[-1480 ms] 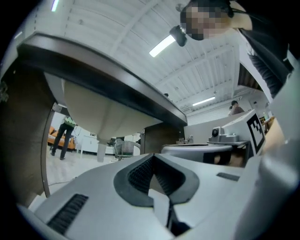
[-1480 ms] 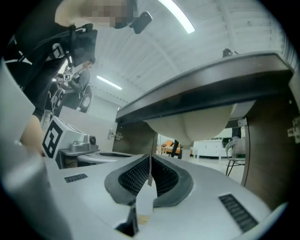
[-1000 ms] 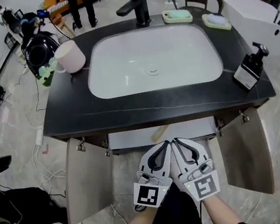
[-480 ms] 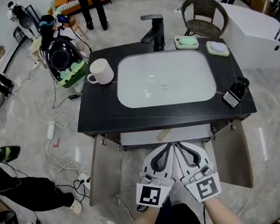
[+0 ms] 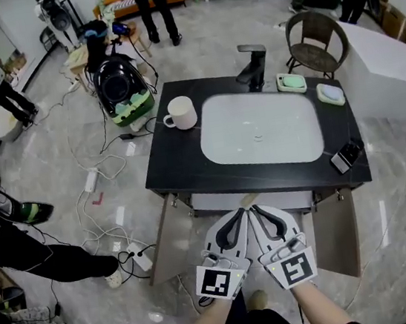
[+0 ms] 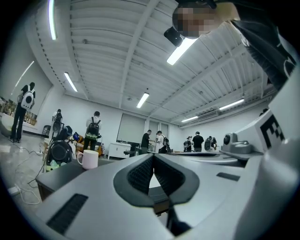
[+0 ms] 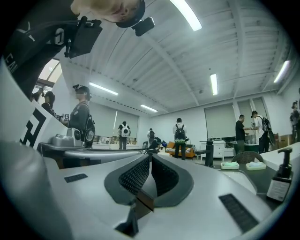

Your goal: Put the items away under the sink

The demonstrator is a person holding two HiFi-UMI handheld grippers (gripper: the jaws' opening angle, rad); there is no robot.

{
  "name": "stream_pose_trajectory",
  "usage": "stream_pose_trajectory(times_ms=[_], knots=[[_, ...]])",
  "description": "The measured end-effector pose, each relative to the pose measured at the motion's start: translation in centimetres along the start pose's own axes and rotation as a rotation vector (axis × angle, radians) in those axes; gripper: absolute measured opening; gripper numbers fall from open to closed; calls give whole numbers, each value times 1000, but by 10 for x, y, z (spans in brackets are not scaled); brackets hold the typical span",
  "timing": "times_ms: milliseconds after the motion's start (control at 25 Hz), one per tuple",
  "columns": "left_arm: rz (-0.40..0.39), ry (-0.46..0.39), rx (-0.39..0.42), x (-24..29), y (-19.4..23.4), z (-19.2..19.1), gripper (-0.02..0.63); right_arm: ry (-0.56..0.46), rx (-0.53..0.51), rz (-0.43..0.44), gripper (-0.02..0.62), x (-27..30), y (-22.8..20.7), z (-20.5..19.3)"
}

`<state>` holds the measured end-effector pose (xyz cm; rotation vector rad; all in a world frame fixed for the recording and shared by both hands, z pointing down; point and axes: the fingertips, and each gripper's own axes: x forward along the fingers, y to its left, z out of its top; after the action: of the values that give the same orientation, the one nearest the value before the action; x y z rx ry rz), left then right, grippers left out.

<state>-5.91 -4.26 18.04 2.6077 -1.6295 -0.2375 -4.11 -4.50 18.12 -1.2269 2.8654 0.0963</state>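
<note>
- Head view: compared with a second ago, the dark-topped vanity with the white oval basin (image 5: 177,165) is looking smaller and sitting further ahead of both grippers. So the person is backing off, not reaching in.
- The two wooden cabinet doors (image 5: 165,241) are hanging open, one ahead on each side of the grippers. Everything is still sitting up top, though. The white ceramic mug (image 5: 180,113) is well ahead-left of the left gripper (image 5: 239,214). The black pump soap bottle (image 5: 346,154) is ahead-right of the right gripper (image 5: 256,211), with the two pale soap dishes (image 5: 291,82) further ahead of it. My guess is the stowing isn't getting going yet.
- Both grippers are riding side by side, touching each other.
- Left gripper view: the left gripper (image 6: 153,157) is keeping its jaws pressed together with nothing between them. The mug (image 6: 88,159) is showing off to its left.
- Right gripper view: the right gripper (image 7: 151,157) is doing the same, jaws pressed together on nothing. The pump bottle (image 7: 281,182) is standing off to its right, and the soap dishes (image 7: 230,165) are sitting ahead-right.
</note>
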Motion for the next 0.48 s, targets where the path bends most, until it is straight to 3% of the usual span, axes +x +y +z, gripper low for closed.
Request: stream_pose_trajectory(times_ms=[480], knots=[[22, 9, 24, 47, 107, 34, 8, 19, 35, 87, 37, 116, -3, 26]])
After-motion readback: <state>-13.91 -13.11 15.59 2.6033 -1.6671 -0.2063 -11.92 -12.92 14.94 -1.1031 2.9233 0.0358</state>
